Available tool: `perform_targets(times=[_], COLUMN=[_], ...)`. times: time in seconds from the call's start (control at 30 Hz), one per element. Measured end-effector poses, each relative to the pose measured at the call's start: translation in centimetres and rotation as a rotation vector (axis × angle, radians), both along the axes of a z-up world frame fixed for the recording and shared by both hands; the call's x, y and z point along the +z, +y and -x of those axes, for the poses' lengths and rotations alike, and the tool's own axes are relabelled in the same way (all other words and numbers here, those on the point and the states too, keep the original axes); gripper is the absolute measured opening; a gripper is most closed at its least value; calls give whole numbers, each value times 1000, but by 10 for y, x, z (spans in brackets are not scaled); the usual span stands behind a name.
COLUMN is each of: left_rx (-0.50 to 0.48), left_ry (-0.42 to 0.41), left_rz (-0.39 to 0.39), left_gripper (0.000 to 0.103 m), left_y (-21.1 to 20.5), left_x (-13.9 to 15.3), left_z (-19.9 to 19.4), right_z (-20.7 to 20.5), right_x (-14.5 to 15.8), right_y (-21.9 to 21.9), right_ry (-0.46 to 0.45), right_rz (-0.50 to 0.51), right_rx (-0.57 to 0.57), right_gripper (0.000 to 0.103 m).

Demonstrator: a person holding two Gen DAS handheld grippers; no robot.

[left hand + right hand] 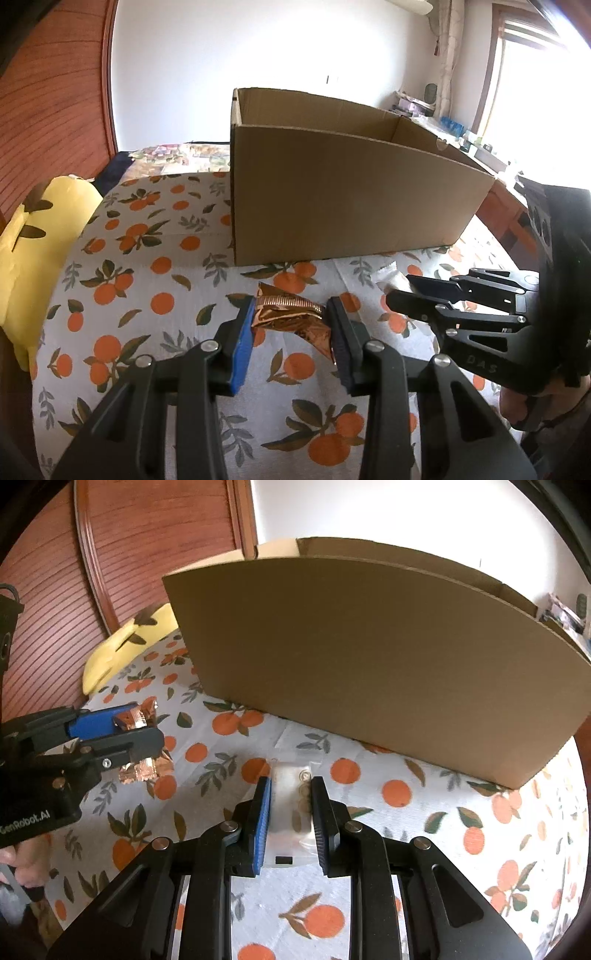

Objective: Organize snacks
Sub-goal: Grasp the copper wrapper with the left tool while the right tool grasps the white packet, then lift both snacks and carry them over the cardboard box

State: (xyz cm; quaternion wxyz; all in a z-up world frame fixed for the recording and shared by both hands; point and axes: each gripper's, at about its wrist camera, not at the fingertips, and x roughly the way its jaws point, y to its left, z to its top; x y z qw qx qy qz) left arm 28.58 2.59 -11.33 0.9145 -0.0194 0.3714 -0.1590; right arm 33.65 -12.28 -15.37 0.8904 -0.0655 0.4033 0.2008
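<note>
My left gripper is shut on a shiny copper-coloured snack packet, held a little above the orange-print cloth. The right wrist view shows the same left gripper at the left with the copper packet sticking out between its fingers. My right gripper is shut on a clear plastic snack packet that lies on the cloth. In the left wrist view the right gripper reaches in from the right, its tips over the clear packet. An open brown cardboard box stands just behind both grippers.
The bed is covered with a white cloth printed with oranges. A yellow pillow lies at the left edge, against a reddish wooden headboard. A cluttered wooden desk stands to the right, by the window.
</note>
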Motion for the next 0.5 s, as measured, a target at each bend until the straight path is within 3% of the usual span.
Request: perform_targets(times=[0.5], left_rx=[-13], left_ry=[-89], left_rz=[17], left_gripper=[37], left_y=[-10], left_x=[31], left_z=[5], right_z=[14], right_x=[36], right_y=[-20], right_ry=[-88], right_rz=[-22], right_rx=[-10], right_gripper=[20])
